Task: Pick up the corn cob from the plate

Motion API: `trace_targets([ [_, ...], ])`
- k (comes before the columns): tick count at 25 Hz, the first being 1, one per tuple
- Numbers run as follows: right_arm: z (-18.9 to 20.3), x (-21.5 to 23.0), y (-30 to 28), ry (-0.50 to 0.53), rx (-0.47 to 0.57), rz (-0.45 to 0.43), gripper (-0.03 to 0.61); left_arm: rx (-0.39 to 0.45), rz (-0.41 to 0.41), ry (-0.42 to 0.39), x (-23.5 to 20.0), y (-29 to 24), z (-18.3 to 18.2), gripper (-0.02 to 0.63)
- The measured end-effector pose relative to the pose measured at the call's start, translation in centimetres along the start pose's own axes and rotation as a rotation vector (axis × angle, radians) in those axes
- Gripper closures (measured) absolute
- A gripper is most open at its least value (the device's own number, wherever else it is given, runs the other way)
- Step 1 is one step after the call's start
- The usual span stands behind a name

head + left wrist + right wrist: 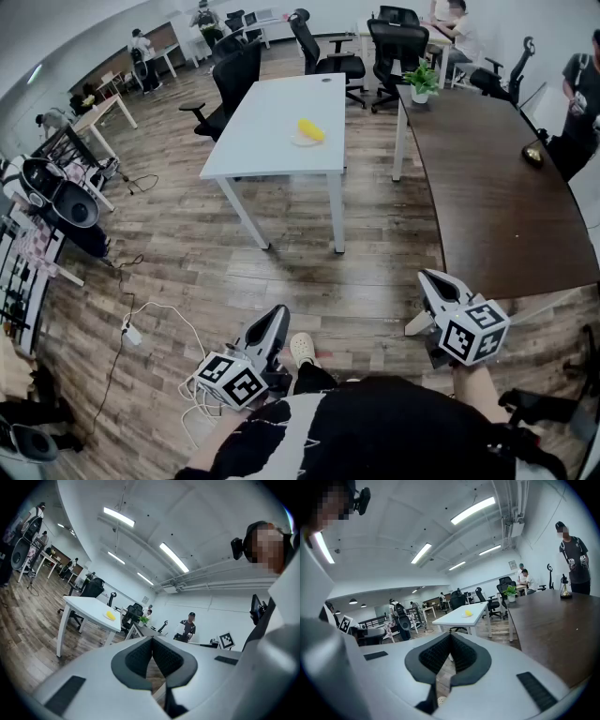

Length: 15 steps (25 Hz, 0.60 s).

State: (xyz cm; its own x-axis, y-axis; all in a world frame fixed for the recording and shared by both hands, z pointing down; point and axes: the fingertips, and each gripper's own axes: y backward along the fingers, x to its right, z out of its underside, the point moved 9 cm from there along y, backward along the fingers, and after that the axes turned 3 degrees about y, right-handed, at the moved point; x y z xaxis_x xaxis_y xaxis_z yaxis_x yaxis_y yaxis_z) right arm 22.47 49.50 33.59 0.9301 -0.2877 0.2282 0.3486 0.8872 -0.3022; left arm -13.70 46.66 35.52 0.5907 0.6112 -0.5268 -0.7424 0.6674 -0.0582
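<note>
both left gripper (277, 317) and right gripper (427, 279) clenched empty, well apart from corn cob (311, 129) on white table (267, 127) beside dark table (487, 187).

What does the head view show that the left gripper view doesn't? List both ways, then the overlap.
Head view only: the white cable on the floor and the person's shoe.
Left gripper view only: the ceiling lights, a standing person in black, and the left hand-held gripper with its pads meeting and nothing between them.
Both: the white table with the corn cob on its plate, and the potted plant.
</note>
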Motion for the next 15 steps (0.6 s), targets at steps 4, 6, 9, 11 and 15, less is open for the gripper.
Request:
trace_targets([
  [4, 0.2, 0.0, -0.5, -0.007, -0.005, 0.007, 0.563, 0.001, -0.006, 0.013, -0.6, -0.2, -0.1, 0.601],
  [6, 0.3, 0.0, -1.0, -0.009, -0.011, 0.01, 0.563, -0.002, -0.009, 0.024, -1.1, -0.4, -0.1, 0.601],
  [9, 0.1, -0.3, -2.0, -0.008, -0.024, 0.014, 0.563, -0.003, -0.009, 0.03, -2.3, -0.6, -0.4, 0.601],
  [11, 0.0, -0.3, -2.9, -0.006, -0.033, 0.017, 0.563, -0.003, -0.01, 0.034, -3.2, -0.9, -0.7, 0.601],
  [15, -0.1, -0.2, -5.5, -0.009, -0.055, 0.024, 0.563, -0.006, -0.011, 0.05, -5.6, -2.0, -1.3, 0.601],
])
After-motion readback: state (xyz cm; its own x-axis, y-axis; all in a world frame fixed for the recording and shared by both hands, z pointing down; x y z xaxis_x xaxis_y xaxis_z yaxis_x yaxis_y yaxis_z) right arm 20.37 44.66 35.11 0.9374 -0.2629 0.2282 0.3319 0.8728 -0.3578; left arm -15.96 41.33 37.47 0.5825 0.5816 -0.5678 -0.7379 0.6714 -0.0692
